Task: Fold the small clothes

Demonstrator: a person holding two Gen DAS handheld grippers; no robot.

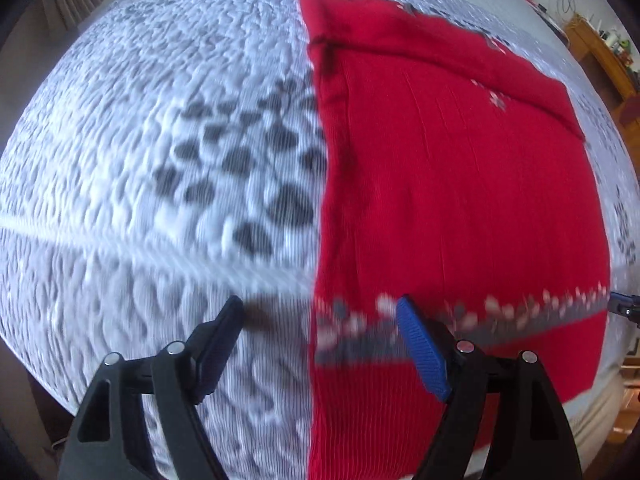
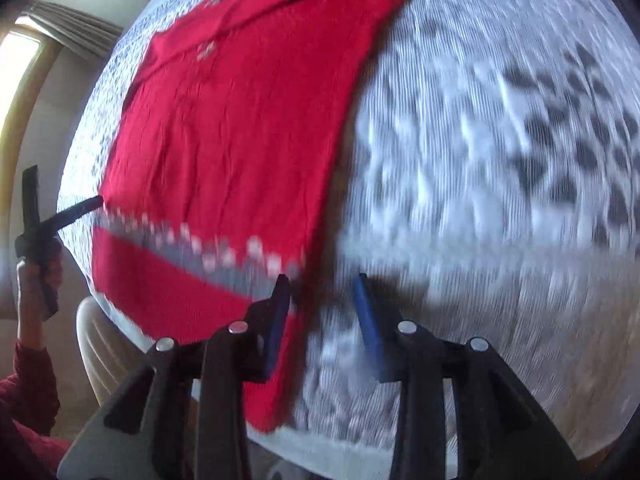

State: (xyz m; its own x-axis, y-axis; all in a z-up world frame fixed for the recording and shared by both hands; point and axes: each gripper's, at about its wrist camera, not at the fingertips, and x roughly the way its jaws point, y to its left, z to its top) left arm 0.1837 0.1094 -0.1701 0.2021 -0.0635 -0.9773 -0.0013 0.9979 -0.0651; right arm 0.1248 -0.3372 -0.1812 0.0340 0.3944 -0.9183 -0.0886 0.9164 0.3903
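A red knit garment (image 1: 452, 184) with a grey and white patterned band near its hem lies flat on the quilted white bedcover (image 1: 160, 160); its far part is folded over. My left gripper (image 1: 320, 312) is open, its jaws straddling the garment's left edge at the hem band. In the right wrist view the garment (image 2: 232, 128) lies left of centre. My right gripper (image 2: 322, 292) is open over the garment's right edge by the band. The left gripper's tip (image 2: 86, 204) shows at the garment's far edge. Both views are motion-blurred.
The bedcover (image 2: 500, 160) has a grey leaf pattern. A wooden shelf (image 1: 600, 52) with small items stands at the far right. A curtain and bright window (image 2: 24, 80) are on the left. The person's red-sleeved arm (image 2: 28, 380) is at lower left.
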